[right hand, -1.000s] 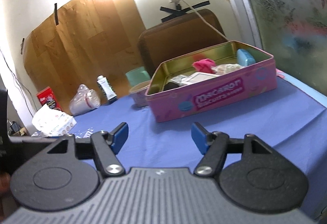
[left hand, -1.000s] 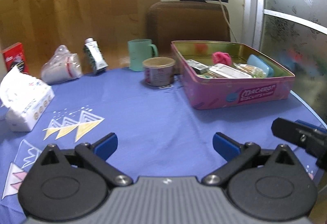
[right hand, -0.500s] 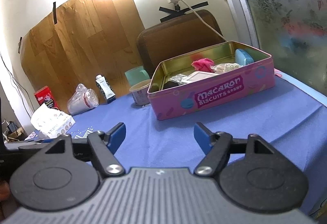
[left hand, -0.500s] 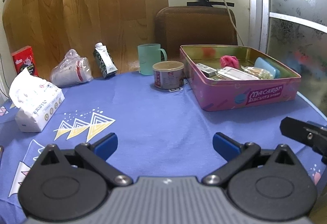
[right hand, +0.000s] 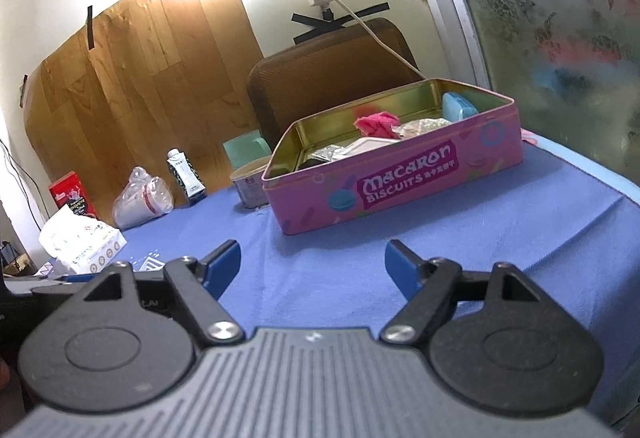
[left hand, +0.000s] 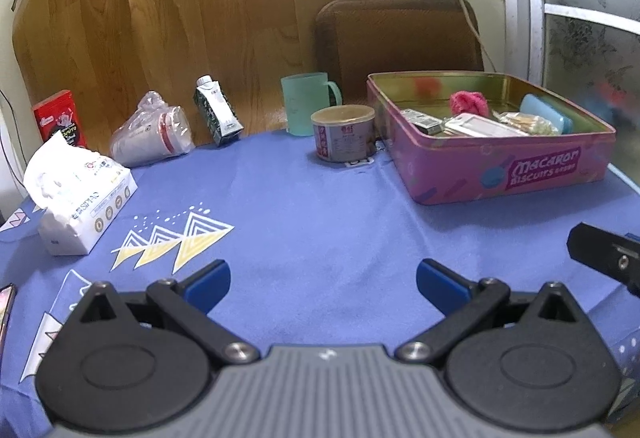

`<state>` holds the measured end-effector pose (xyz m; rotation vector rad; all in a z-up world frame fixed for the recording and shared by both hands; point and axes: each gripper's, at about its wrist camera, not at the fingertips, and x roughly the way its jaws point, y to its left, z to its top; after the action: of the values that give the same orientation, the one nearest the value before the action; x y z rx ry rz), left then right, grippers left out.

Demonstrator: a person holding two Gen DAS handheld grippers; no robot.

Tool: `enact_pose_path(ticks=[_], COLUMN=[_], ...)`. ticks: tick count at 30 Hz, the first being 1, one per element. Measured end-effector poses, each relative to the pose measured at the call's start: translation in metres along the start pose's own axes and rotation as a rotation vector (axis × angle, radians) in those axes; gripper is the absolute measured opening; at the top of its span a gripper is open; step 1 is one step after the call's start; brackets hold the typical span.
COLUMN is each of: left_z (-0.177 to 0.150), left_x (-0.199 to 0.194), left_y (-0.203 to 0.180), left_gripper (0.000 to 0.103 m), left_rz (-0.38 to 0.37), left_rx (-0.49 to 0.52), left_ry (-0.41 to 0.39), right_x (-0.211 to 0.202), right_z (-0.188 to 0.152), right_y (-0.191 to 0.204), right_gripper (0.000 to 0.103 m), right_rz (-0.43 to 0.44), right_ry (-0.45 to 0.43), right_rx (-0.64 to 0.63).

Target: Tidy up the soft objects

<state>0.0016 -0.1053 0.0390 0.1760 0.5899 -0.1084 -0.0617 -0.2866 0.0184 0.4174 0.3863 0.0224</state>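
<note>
Both grippers over the blue-clothed bench [left hand: 320, 214]; left gripper [left hand: 323, 280] fingers spread, empty; right gripper [right hand: 313, 264] fingers, having just widened, empty too. Pink fabric bundle [left hand: 468, 103] lies inside the tin [right hand: 400, 194], lettered "MACARON BISCUITS", at its far side; judged light, limp and compressible, best pinched on its raised crown. Tissue pack [left hand: 80, 198] at left: soft, crushable; its print unreadable.

Blue cloth [left hand: 320, 222] bare up to the pink tin [left hand: 500, 174]; can [left hand: 344, 134] and mug [left hand: 306, 104] crowd its left side.
</note>
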Motion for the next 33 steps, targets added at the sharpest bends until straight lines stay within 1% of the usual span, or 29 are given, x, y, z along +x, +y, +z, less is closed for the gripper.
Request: enact_pose_path(ticks=[4,9,14,22,33], left_z=[0.0,-0.001,-0.002,-0.002,-0.002], left_x=[0.004,0.01,0.014,0.015,0.014], left_y=[0.002,0.006,0.005,0.008,0.007], left_gripper=[0.103,0.103,0.103,0.103,0.103], left_rz=[0.009,0.016,0.036,0.024,0.017], left_rx=[0.01,-0.008,0.013,0.006,0.012], left_ry=[0.009,0.023,0.027,0.051,0.053], right_x=[0.007,0.011,0.013,0.014,0.014], right_z=[0.001,-0.002,-0.002,-0.002,-0.001], right_y=[0.0,0.001,0.0,0.003,0.006], right_gripper=[0.081,0.082,0.083,0.084,0.085], right_rz=[0.009,0.011,-0.001,-0.001,-0.005], right_ry=[0.006,0.019,0.019,0.018,0.014], right_rx=[0.011,0.004,0.018,0.011,0.001])
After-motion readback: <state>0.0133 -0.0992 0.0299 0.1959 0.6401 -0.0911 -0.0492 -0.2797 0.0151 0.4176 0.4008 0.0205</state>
